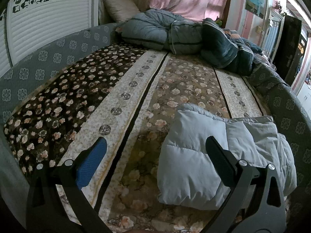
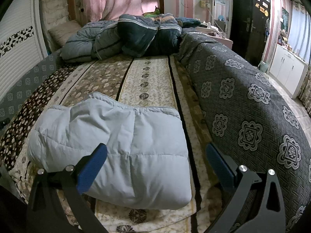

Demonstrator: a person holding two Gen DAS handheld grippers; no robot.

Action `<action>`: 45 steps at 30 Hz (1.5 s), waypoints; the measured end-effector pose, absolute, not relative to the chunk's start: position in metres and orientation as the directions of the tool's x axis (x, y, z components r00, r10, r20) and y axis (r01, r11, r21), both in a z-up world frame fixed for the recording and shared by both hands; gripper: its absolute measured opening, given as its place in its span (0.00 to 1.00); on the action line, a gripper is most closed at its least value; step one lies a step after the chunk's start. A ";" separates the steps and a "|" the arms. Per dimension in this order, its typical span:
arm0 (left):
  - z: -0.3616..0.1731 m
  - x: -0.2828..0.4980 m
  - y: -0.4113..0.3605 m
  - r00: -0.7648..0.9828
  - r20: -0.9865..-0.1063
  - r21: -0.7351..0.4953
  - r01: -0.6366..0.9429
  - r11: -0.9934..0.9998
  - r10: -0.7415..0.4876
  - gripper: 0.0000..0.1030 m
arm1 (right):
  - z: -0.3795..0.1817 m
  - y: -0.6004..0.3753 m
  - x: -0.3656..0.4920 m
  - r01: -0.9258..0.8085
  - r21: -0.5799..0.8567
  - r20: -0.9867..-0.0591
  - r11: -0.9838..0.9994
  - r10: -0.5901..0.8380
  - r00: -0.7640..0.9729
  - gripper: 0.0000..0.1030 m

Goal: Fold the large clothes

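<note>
A pale blue puffer jacket [image 1: 213, 155] lies folded into a thick bundle on the floral bedspread [image 1: 108, 101]. In the left wrist view it sits at the lower right, and my left gripper [image 1: 155, 149] hovers open just above and left of it, its right finger over the jacket's edge. In the right wrist view the same jacket [image 2: 124, 147] fills the lower middle. My right gripper [image 2: 155, 155] stands open above it, with the left finger over the quilted fabric and the right finger beside the bed's padded edge. Neither gripper holds anything.
A heap of grey and dark blue quilts [image 1: 186, 36] and a pillow [image 1: 120, 7] lie at the bed's far end. A grey patterned padded side [image 2: 252, 104] runs along the right. A white louvred wardrobe [image 1: 44, 25] stands at the left; a dark door [image 2: 250, 19] and white cabinets [image 2: 287, 69] are beyond.
</note>
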State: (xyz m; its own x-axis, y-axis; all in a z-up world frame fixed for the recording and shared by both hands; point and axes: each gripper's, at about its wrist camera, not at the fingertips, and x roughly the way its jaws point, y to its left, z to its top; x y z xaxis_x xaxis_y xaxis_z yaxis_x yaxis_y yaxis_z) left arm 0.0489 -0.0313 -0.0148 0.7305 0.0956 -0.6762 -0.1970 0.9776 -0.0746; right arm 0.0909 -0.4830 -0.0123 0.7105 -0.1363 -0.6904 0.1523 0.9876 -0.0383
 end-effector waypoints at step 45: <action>-0.017 0.045 -0.041 0.714 -0.692 -0.042 -0.194 0.980 0.112 0.97 | -0.016 -0.492 0.097 0.169 -0.047 -0.703 0.985 -0.153 0.695 0.98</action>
State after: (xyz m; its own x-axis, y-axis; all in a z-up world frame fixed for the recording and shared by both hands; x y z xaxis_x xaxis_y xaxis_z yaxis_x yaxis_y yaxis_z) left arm 0.0449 -0.0413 -0.0169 0.7136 0.1116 -0.6916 -0.1944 0.9800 -0.0424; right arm 0.0967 -0.4924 -0.0160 0.6949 -0.1528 -0.7027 0.1687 0.9845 -0.0473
